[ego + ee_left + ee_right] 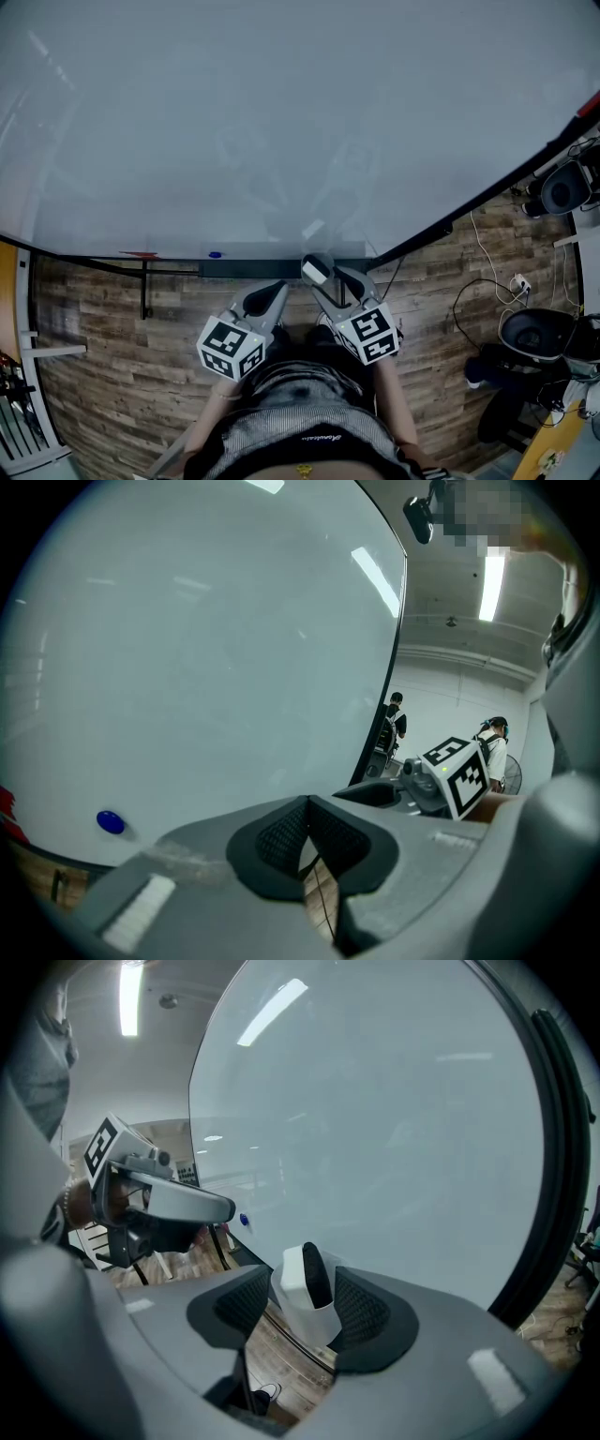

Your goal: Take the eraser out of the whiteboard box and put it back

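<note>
**Fingers (pixel 361 1309), right gripper (pixel 302 1299):** pinching a white plastic block eraser with a dark felt face (pixel 306 1279). One ribbed pad sits on each broad side, and the eraser stands upright and rests on nothing.

**Fingers (pixel 277 841), left gripper (pixel 307 844):** pressed together at the tips with nothing between them. This gripper is idle, just left of the right one.

**Item 1, eraser:** out of its box and held in front of the large pale glossy whiteboard (pixel 281 122), over the right part of the box.

**Item 2, long dark whiteboard box (pixel 239 269):** fixed along the board's lower edge, on the far side of both grippers. We cannot tell what else lies in it.

**Item 3, small round blue magnet (pixel 215 254):** on the board, just above the box's left end.

**Item 4, brown wood-plank floor (pixel 112 347):** under the board and around us.

**Step in hand, as we judge it:** the taking-out looks done and the return is left to do.
- We would hold the pinch firm so the smooth plastic does not slip.
- We would turn the eraser's long side along the box before lowering it.
- We would bring it down clear of the front wall.
- We would spread the fingers only once it sits on the box floor.
- We would leave the left gripper aside, away from the opening.
</note>
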### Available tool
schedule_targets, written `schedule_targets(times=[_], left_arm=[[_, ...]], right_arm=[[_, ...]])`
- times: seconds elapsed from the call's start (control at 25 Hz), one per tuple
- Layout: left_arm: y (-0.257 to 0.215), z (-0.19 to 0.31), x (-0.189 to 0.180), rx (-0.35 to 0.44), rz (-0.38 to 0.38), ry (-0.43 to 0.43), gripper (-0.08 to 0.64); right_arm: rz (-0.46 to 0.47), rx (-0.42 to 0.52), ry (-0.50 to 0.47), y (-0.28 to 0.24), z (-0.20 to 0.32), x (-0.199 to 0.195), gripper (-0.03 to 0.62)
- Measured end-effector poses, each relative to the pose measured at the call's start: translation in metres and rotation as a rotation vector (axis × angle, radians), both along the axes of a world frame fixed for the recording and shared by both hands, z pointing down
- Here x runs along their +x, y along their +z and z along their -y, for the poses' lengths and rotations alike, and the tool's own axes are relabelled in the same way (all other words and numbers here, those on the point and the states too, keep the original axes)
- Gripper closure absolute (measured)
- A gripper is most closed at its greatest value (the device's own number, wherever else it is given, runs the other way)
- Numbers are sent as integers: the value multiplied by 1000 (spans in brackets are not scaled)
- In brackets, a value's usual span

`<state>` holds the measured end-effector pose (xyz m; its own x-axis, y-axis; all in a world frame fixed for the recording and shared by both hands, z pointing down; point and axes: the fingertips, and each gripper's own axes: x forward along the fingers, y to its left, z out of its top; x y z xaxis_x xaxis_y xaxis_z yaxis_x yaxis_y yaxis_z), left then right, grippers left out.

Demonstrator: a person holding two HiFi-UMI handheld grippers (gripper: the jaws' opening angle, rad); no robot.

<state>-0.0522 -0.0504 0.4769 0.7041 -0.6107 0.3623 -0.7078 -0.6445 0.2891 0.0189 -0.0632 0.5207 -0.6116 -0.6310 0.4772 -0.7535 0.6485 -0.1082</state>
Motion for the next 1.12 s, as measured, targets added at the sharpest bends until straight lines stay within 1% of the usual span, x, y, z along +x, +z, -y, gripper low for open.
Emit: schedule_targets(times=[0.24,0.32,0.52,0.56,0.76,0.88,1.12], left_arm=[[3,-2,3,-6,-1,11,558],[3,-3,4,-7,-3,17,558],[2,-4,10,-8,-5,34,558],[2,-4,11,-8,-6,35,558],[4,-6,16,-11,-4,47,558],[5,-8,18,-15,-2,56,558],[5,-9,20,-11,7,71,558]], right_arm=[[-11,-12,-17,-1,-8,1,453],[-10,-22,-13,-2,-10,2,484],[5,-25,6,-4,-11,4,583],[12,-28,6,-5,-12,3,592],[47,-33,-9,-7,-15,-2,592],[51,-32,-20,-10,-17,-5,592],[73,-7,-52,-21,-18,-13,592]])
